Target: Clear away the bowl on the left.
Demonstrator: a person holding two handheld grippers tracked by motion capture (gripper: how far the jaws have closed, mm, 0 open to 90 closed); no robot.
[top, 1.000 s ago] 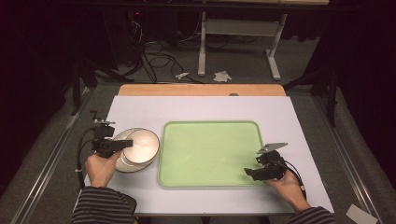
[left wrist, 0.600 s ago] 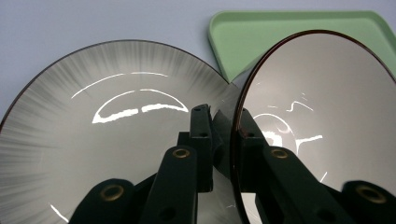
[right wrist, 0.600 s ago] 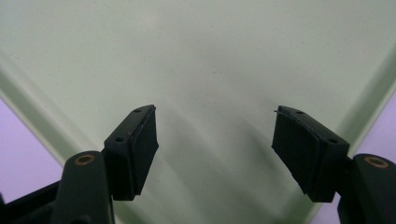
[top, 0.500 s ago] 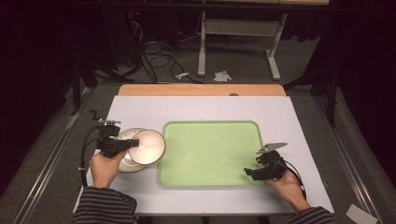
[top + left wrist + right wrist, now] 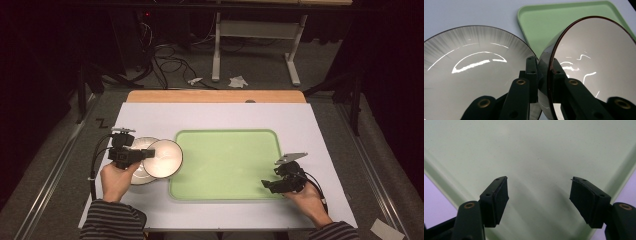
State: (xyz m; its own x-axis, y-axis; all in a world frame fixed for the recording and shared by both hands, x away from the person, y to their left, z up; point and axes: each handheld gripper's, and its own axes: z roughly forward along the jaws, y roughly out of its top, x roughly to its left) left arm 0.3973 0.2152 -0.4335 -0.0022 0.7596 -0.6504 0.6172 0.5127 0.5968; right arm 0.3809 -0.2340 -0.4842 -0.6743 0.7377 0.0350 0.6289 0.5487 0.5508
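Judging from how things lie, the work is at its early part: 1 shallow, glossy bowl with a dark rim [image 5: 162,159] is lifted but not yet placed. The left claw [image 5: 145,155] pinches this bowl by its rim, 1 pad inside and 1 pad outside, as the left gripper view shows clearly [image 5: 596,60]. The bowl hangs tilted, above the edge of a second glossy grey bowl [image 5: 137,172] that rests on the white bench [image 5: 220,112], and just beside the left border of the flat pale green plastic tray [image 5: 225,162].

It seems that the bowls should go on the tray, which has nothing on it now. So what is done is only the grasp and the lift. What is left, I think, is to carry the held bowl over the tray border, set it down flat and let it go, and then to do the same for the second bowl.

The right claw [image 5: 267,185] waits with its jaws wide and nothing between them, low over the near right corner of the tray [image 5: 531,150].
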